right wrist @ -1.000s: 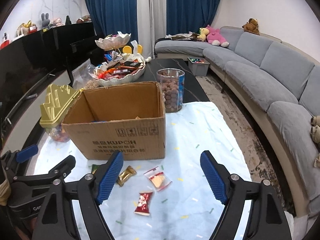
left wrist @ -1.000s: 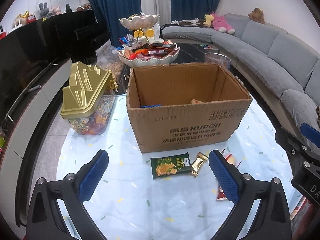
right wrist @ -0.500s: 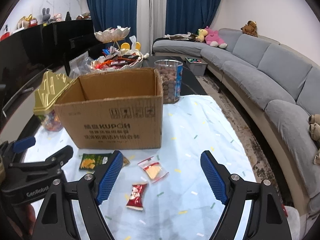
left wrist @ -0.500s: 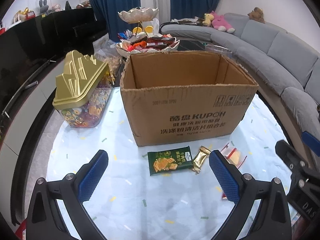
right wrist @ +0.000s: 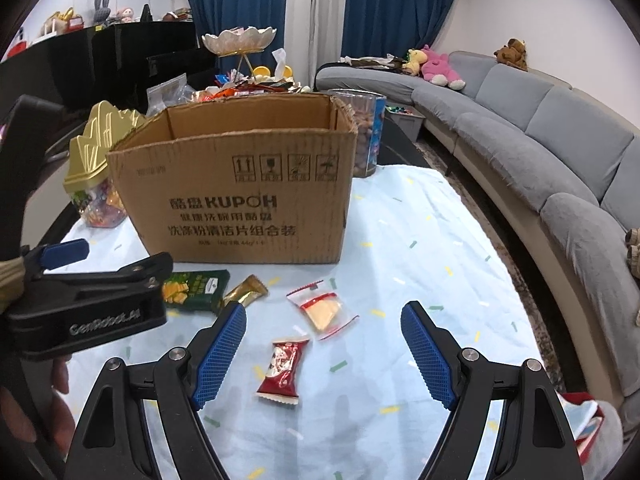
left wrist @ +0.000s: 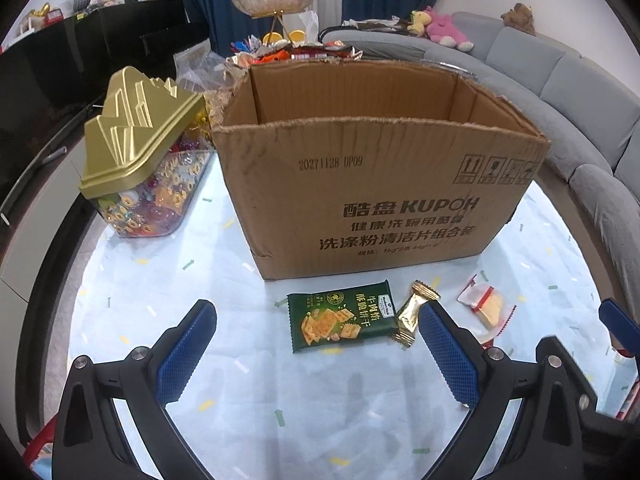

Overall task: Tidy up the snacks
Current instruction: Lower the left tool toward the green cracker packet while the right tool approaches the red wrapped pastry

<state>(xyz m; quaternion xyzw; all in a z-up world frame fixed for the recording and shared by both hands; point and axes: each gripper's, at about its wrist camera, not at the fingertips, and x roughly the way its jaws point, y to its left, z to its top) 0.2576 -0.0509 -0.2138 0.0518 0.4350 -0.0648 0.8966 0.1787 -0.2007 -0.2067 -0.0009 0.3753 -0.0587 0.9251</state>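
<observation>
Both grippers, left [left wrist: 316,344] and right [right wrist: 322,350], gape wide, holding nothing. Four packets lie before the box [left wrist: 380,200]: green [left wrist: 340,316], gold [left wrist: 412,314], clear [right wrist: 322,312], red [right wrist: 282,366]. Probably light, crinkly, slippery film; pinch at sealed ends. Pale cloth [right wrist: 420,240] on table; sofa [right wrist: 560,152] beside.

This is a home living room. A long curved grey sofa [right wrist: 532,136] runs along the right side, with plush toys [right wrist: 438,65] sitting on its far end. Dark blue curtains [right wrist: 236,20] hang at the far wall. On the left stands a glossy black cabinet [right wrist: 132,60] with small figurines on top. In the middle, a low table under a pale confetti-print cloth [right wrist: 400,240] carries a tiered shell-shaped dish [right wrist: 239,42] heaped with sweets and a gold-lidded candy jar [left wrist: 140,152].
</observation>
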